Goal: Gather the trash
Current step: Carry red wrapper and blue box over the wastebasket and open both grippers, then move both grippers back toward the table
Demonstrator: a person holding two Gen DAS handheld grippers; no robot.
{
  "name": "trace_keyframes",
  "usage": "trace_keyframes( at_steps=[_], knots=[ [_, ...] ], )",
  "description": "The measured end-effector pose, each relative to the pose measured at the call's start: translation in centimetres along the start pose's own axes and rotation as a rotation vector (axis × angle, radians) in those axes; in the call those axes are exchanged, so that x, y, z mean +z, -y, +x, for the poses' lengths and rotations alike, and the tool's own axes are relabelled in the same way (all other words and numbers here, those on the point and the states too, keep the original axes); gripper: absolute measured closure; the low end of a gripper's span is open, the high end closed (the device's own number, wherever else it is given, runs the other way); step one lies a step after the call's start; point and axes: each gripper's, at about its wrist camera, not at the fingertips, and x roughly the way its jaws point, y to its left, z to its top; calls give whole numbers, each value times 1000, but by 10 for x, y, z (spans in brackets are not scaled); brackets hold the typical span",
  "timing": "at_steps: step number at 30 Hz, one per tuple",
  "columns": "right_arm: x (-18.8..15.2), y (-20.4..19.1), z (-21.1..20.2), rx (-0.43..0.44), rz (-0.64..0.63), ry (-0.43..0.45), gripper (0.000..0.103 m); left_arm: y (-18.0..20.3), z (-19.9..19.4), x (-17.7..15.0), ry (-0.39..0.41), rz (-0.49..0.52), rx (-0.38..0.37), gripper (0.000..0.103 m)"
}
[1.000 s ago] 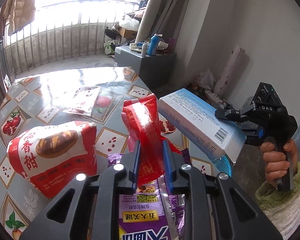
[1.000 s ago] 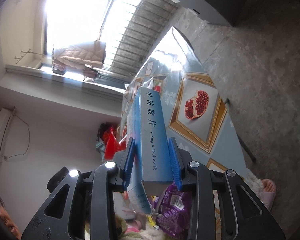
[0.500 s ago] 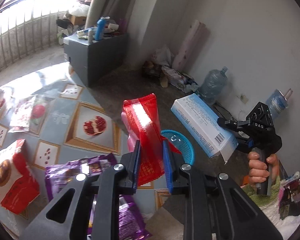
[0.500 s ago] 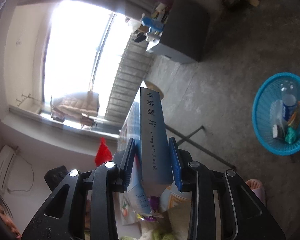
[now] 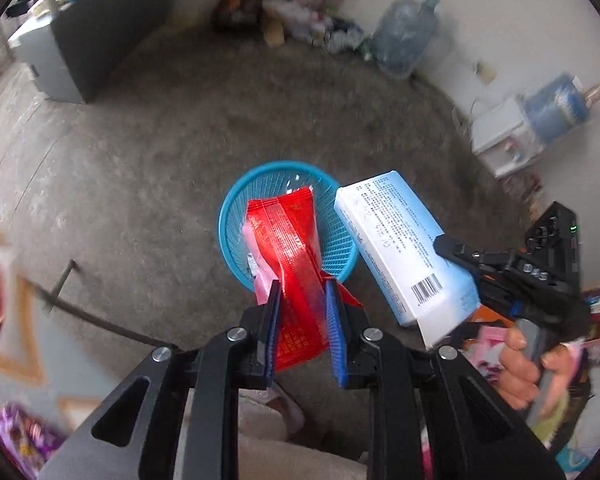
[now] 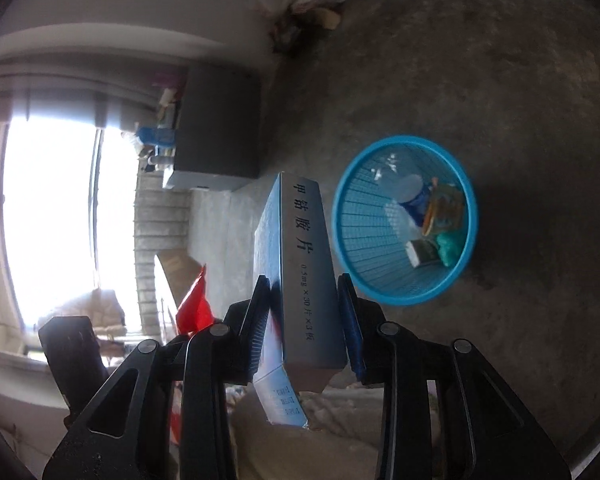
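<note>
Red crinkly plastic snack wrapper (image 5: 290, 256) clamped in left gripper (image 5: 302, 292), hanging over round blue mesh plastic basket (image 5: 230, 216) on concrete floor, ready for drop. Pale blue-white cardboard medicine box (image 6: 302, 268) pinched by narrow sides in right gripper (image 6: 304, 300), basket at 2 o'clock, not yet overhead. Bottle, wrappers already inside.

Left gripper (image 5: 302, 300) swinging away from table, now tipping down over blue basket (image 5: 236, 216), red wrapper (image 5: 290, 240) hanging above basket's opening instead of above table. Right gripper (image 6: 303, 312) also leaving table side, bringing medicine box (image 6: 300, 256) just beside basket rim, box seemingly not over opening yet. Basket, a second ago barely peeking in at frame edge, now sitting fully in both views.
</note>
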Motion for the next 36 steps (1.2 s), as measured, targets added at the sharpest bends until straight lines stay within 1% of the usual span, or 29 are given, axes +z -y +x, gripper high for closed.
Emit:
trace_keyframes(
  at_steps=[1,3,6,7,8,9,10,11,14,16,19,22,25,27,29,31,33,34,36],
  knots=[
    [3,8,10,-27,40,-4,71,4,17,6,-24,20,18,82],
    [8,20,24,-61,93,-2,70,7,46,15,-64,24,41,82],
    [14,34,43,-121,167,13,67,4,81,32,-74,14,61,80],
    [17,38,50,-156,196,28,67,2,89,37,-73,15,51,75],
    [20,44,59,-177,236,34,61,1,98,43,-76,27,40,67],
    [24,48,70,-180,269,29,51,-1,101,44,-76,36,55,64],
    [26,53,78,-177,292,29,49,-4,103,47,-68,32,81,59],
    [29,57,87,-170,318,31,49,-7,103,52,-53,18,92,57],
    [28,54,92,-132,322,22,49,-13,95,61,-25,-12,72,57],
    [27,49,87,-118,288,27,49,-18,82,63,8,-5,47,57],
    [23,43,80,-105,255,40,48,-16,61,62,46,23,35,57],
    [18,33,64,-99,215,64,48,-12,37,57,80,35,19,57],
    [9,21,46,-94,164,84,46,-8,3,47,128,66,5,57],
    [3,12,34,-87,118,96,45,-10,-26,34,170,89,-4,57],
    [-3,1,24,-75,71,103,45,-14,-57,16,220,102,-2,57],
    [-13,-15,13,-53,4,106,45,-24,-94,-9,282,105,2,57],
    [-22,-29,8,-33,-65,96,45,-39,-133,-42,353,85,22,57],
    [-28,-38,6,-18,-103,85,45,-46,-149,-56,385,70,24,57],
    [-41,-56,4,8,-175,57,45,-63,-181,-91,451,29,50,57]
  ],
)
